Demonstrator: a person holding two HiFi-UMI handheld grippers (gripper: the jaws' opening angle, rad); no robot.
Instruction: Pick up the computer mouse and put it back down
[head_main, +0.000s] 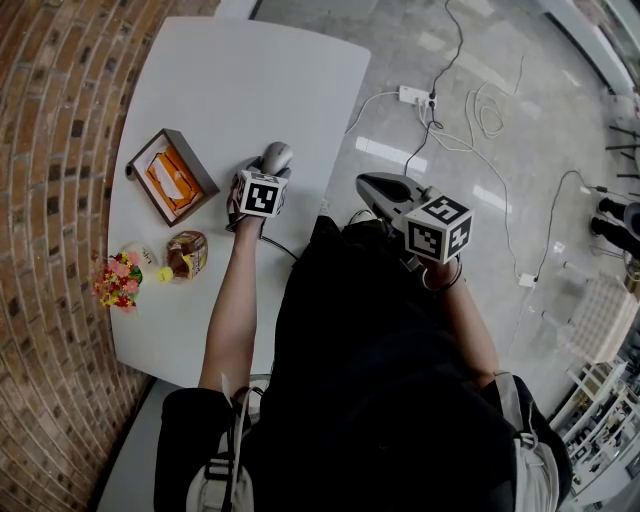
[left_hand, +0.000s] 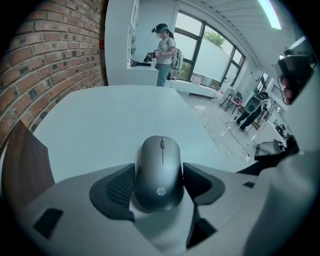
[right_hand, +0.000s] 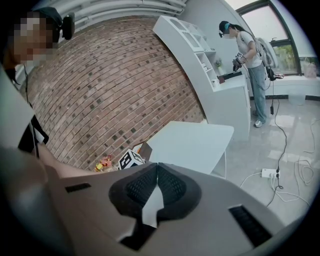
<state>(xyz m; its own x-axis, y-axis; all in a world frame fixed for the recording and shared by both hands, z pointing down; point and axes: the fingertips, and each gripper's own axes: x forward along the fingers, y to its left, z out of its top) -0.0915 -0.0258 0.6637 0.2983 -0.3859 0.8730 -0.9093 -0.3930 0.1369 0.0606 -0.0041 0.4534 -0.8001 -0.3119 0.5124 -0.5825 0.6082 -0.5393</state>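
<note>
Mouse (head_main: 278, 156) is sitting between the 2 jaws of the left gripper (left_hand: 160, 175), and both dark pads are pressing against its sides, so the jaws are closing on it in a grip. It is lying lengthwise, scroll wheel pointing away from the gripper, near the edge of the white table (head_main: 240, 80). Whether it is resting on the table or hanging just above it, the views are not showing. Judging from this, the pick-up step is in hand. The next move is calling for a straight, level lift, then an equally level lowering before the jaws are let apart, since the smooth rounded shell could be slipping forward out of the pads.

Well to the right of the mouse, the right gripper (right_hand: 157, 175) is hanging over the floor with its jaws pressed together on nothing.

Left of the mouse, a wooden box (head_main: 170, 175) is holding an orange packet. Nearer the person than the mouse are a bagged loaf (head_main: 187, 253) and a small bunch of flowers (head_main: 118, 282). A brick wall (head_main: 50, 150) is running beyond them. Right of the mouse, cables and a power strip (head_main: 415, 96) are lying on the glossy floor, and far beyond the mouse another person (left_hand: 162, 47) is standing at a counter.
</note>
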